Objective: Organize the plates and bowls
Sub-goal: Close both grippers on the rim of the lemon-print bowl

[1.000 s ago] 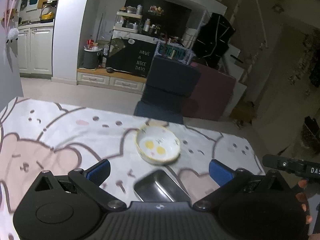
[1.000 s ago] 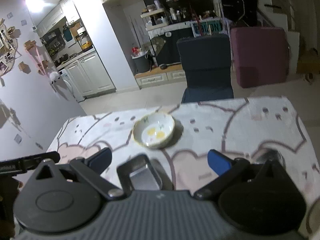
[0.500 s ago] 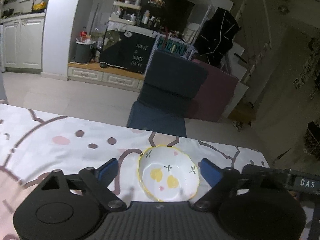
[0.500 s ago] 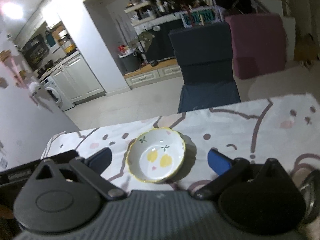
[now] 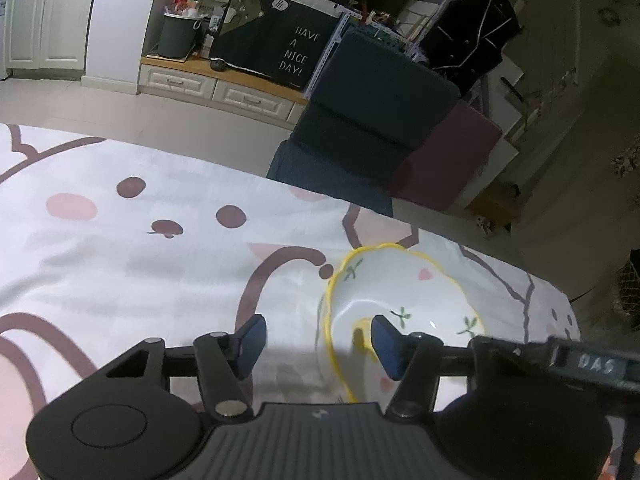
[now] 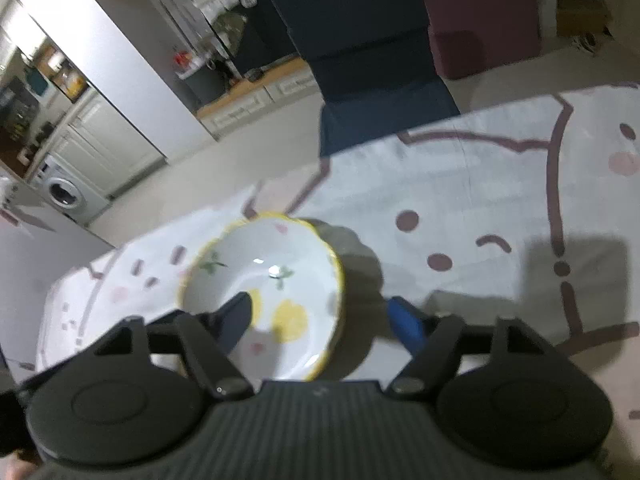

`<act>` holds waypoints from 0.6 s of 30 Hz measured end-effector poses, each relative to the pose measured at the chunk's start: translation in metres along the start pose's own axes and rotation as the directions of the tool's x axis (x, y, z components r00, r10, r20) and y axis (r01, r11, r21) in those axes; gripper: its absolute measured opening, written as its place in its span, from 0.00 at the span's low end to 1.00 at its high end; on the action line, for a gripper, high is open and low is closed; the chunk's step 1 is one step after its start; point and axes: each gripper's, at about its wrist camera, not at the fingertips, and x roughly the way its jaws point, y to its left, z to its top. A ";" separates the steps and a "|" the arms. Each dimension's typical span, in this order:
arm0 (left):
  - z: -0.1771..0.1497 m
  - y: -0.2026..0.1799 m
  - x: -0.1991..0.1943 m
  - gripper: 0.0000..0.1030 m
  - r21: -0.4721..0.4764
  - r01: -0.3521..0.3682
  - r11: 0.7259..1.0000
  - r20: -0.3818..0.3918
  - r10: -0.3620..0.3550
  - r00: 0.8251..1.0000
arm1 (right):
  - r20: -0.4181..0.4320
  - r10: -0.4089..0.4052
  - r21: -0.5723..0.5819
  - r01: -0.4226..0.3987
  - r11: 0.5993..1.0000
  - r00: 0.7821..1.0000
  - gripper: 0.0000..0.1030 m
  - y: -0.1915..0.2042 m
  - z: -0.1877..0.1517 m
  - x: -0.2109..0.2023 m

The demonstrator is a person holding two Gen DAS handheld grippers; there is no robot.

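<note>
Both grippers have dropped onto the bowl (image 5: 404,308) near the tablecloth's (image 5: 160,264) far edge, left gripper (image 5: 316,338) and right gripper (image 6: 324,318) closing astride opposite rims, ungripped; I judge grasping underway, next needing firm closure.

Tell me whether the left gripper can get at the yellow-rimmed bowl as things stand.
Probably yes. The left gripper already straddles the bowl rim, one finger inside, one outside on the tablecloth, jaws closing, pads not yet pressing. The right gripper straddles the opposite rim without blocking it.
</note>
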 end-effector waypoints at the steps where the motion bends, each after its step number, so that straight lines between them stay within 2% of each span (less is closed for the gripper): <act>1: 0.001 0.000 0.003 0.57 -0.001 0.006 1.000 0.000 -0.006 1.000 | -0.009 -0.009 -0.003 0.009 1.000 1.000 0.72 -0.002 -0.001 0.006; 4: 0.003 0.001 0.009 0.49 0.006 0.020 1.000 -0.001 -0.020 1.000 | -0.029 -0.014 -0.018 0.013 1.000 0.999 0.67 -0.006 -0.003 0.021; 5: 0.003 0.001 0.011 0.43 0.010 0.021 1.000 -0.001 -0.021 1.000 | -0.034 -0.014 -0.024 0.014 1.000 0.999 0.65 -0.008 -0.004 0.024; 7: 0.003 0.001 0.014 0.35 0.016 0.029 0.999 -0.008 -0.029 1.000 | -0.039 -0.014 -0.033 0.012 0.999 0.999 0.50 -0.009 -0.004 0.029; 9: 0.003 0.000 0.017 0.18 0.024 0.031 0.999 -0.017 -0.030 0.999 | -0.041 -0.017 -0.037 0.016 0.999 0.999 0.45 -0.011 -0.003 0.031; 15: 0.003 0.002 0.019 0.17 0.028 0.036 0.999 -0.024 -0.036 0.999 | -0.002 -0.075 -0.094 0.075 0.993 0.997 0.44 -0.005 0.000 0.031; 18: 0.002 0.000 0.019 0.17 0.042 0.034 0.999 -0.026 -0.033 0.999 | -0.011 -0.123 -0.129 0.121 0.984 0.992 0.43 -0.001 0.001 0.036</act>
